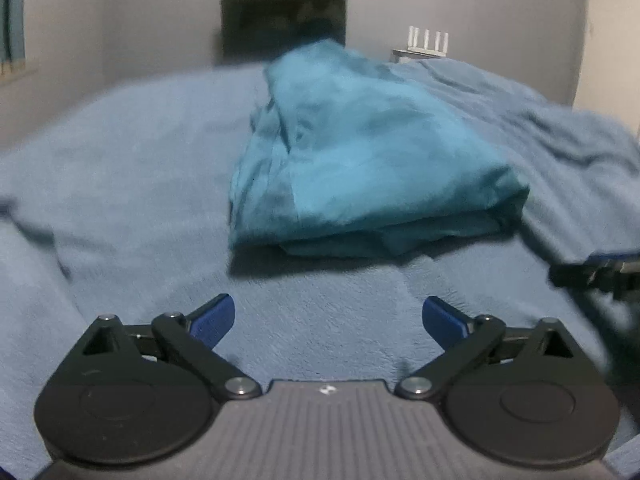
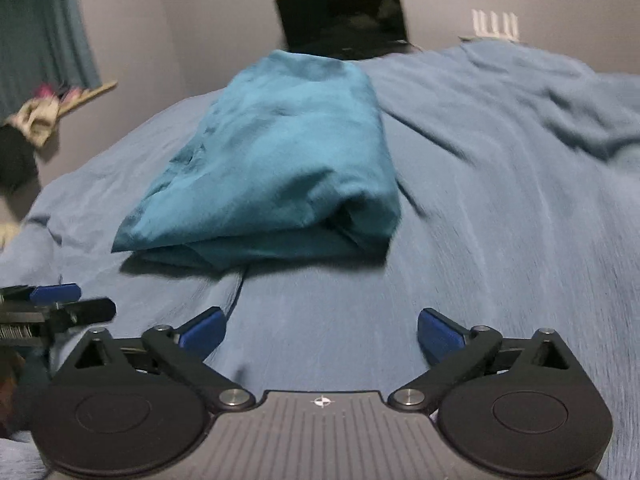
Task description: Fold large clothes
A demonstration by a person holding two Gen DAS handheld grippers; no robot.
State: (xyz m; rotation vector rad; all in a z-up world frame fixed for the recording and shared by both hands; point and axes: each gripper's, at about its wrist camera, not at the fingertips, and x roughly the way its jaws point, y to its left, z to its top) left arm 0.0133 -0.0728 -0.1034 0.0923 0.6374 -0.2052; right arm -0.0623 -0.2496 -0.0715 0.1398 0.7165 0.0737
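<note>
Left wrist view: left claw (image 1: 328,318) released, blue pads spread wide with only the bed (image 1: 120,168) blanket between them.
Garment: folded teal cloth (image 1: 360,152) lies on the bed ahead of the claw, apart from it, its layered edge facing the camera.
Right wrist view: right claw (image 2: 320,330) released, nothing gripped.
Garment: the cloth (image 2: 280,160) rests mid-bed, toward the far edge; the left claw shows at the picture's left edge.
</note>
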